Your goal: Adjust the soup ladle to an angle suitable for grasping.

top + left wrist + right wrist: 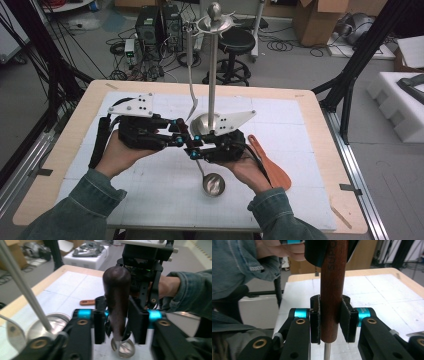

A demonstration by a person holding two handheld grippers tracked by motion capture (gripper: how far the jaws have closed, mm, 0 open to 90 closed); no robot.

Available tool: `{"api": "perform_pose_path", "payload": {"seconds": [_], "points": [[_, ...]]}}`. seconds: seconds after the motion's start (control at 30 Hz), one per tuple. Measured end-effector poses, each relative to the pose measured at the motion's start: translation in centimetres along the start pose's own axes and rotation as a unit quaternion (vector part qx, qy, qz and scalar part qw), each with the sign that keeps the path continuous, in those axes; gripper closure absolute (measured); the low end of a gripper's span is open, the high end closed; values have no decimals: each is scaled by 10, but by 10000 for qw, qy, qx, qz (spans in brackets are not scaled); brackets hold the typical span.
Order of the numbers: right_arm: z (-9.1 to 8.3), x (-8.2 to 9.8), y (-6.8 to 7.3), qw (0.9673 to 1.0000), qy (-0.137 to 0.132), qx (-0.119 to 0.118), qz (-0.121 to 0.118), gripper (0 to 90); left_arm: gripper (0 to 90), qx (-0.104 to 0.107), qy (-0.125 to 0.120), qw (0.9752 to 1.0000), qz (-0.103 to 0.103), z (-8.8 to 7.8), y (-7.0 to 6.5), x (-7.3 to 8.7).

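A white gridded mat point(150, 175) is covering a light wooden table point(80, 107), and beyond its 12 o'clock edge the floor is lying cluttered with cables, a black stool point(235, 42) and cardboard boxes point(315, 20). A steel utensil stand point(214, 70) is rising near the mat's centre with a metal utensil point(192, 100) hanging at its 9 o'clock side. An orange-brown wooden spatula point(272, 167) is lying on the mat toward 3 o'clock.

Both hands are coming in from 6 o'clock, forearms in green sleeves, and are meeting just below the stand's base. The left gripper point(182, 136) is pointing toward 3 o'clock and the right gripper point(196, 145) toward 9 o'clock, tips almost touching. Between them is a ladle point(210, 180) with a dark wooden handle point(333, 290); its steel bowl is hanging over the mat at 6 o'clock of the grippers.

In the right gripper view the pads are pressing on both sides of the handle, clamping it. In the left gripper view point(117, 325) the jaws are standing narrow around the same handle point(117, 302), close on both sides; whether they are pressing I cannot tell.

Bare mat is lying open toward 7 and 5 o'clock; the stand is crowding the 12 o'clock side.
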State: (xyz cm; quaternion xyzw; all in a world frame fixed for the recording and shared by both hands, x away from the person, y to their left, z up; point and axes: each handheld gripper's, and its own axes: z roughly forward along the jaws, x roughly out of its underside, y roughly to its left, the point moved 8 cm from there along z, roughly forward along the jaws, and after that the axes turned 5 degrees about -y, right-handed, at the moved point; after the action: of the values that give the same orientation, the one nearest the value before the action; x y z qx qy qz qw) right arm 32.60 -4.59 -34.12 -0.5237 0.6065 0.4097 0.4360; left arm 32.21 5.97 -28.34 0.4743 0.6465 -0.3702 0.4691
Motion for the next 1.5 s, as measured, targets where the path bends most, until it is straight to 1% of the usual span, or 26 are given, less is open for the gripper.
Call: {"api": "perform_pose_path", "payload": {"seconds": [0.03,0.13,0.17,0.23,0.37,0.43,0.47,0.5,0.53,0.6,0.63,0.7,0.73,0.83,0.93,1.0,1.03,1.1,1.13,1.23,1.27,1.3,1.33,1.4,1.43,1.5], "points": [[-1,0,-1,10000,-21,-25,17,740,610,18,-15,10000,-33,-1,0,0],[-8,-2,-4,9999,-86,-54,44,742,560,-39,18,10000,58,-6,0,1],[-10,-2,-5,9999,-103,-68,48,742,545,-49,-7,10000,36,-7,0,1],[-13,-3,-6,9998,-85,-145,86,743,542,-95,-30,9999,53,-8,1,2],[-9,-3,-5,9998,-35,-194,64,742,523,-36,-74,10000,3,-4,1,2],[-6,-3,-3,9997,5,-243,27,742,520,37,-79,10000,-19,0,-1,1],[-4,-3,-2,9996,6,-274,15,742,527,16,-62,10000,3,0,-1,0],[-3,-3,-2,9996,12,-266,7,741,543,-13,-99,9999,-27,2,-1,-1],[-2,-3,-1,9995,23,-306,-18,741,554,1,-98,10000,-6,2,0,-1],[-1,-3,0,9995,23,-303,-30,740,631,120,-163,9998,41,2,-2,-3],[-1,-3,-1,9997,32,-249,-14,739,704,120,-214,9997,48,2,-3,-5],[-2,-3,-1,9998,27,-178,9,736,708,87,-203,9997,48,4,-3,-6],[-2,-3,-1,9999,31,-127,-11,733,712,111,-215,9997,14,4,-4,-6],[-3,-2,0,10000,-15,71,0,722,717,66,-210,9997,-69,5,-3,-7],[-4,-2,0,9997,-72,220,-88,715,718,1,-204,9997,-135,6,-2,-7],[-4,-1,0,9994,-58,325,-105,723,721,-31,-207,9996,-170,6,-2,-8],[-4,-1,0,9993,-56,363,-106,725,723,-53,-239,9994,-226,7,-1,-8],[-5,-2,0,9984,-65,537,-136,729,728,-88,-261,9995,-183,7,-2,-9],[-5,-2,0,9983,-69,557,-137,734,728,-78,-248,9996,-149,7,-3,-10],[-7,-2,0,9989,-73,442,-145,740,723,-39,-216,9997,-46,7,-5,-10],[-7,-2,0,9991,-64,386,-167,741,720,-9,-250,9997,-61,7,-6,-10],[-8,-2,0,9993,-52,331,-154,742,706,-28,-264,9996,-30,6,-6,-11],[-9,-3,-1,9994,-29,284,-170,742,666,-35,-280,9996,-14,5,-6,-11],[-12,-3,-2,9999,-23,160,-51,742,633,-56,-325,9995,-29,2,-6,-13],[-14,-3,-3,10000,-62,39,24,742,611,-79,-304,9995,-26,0,-6,-12],[-18,-3,-6,10000,-68,-27,57,742,590,-106,-260,9996,18,-3,-6,-11]]}}
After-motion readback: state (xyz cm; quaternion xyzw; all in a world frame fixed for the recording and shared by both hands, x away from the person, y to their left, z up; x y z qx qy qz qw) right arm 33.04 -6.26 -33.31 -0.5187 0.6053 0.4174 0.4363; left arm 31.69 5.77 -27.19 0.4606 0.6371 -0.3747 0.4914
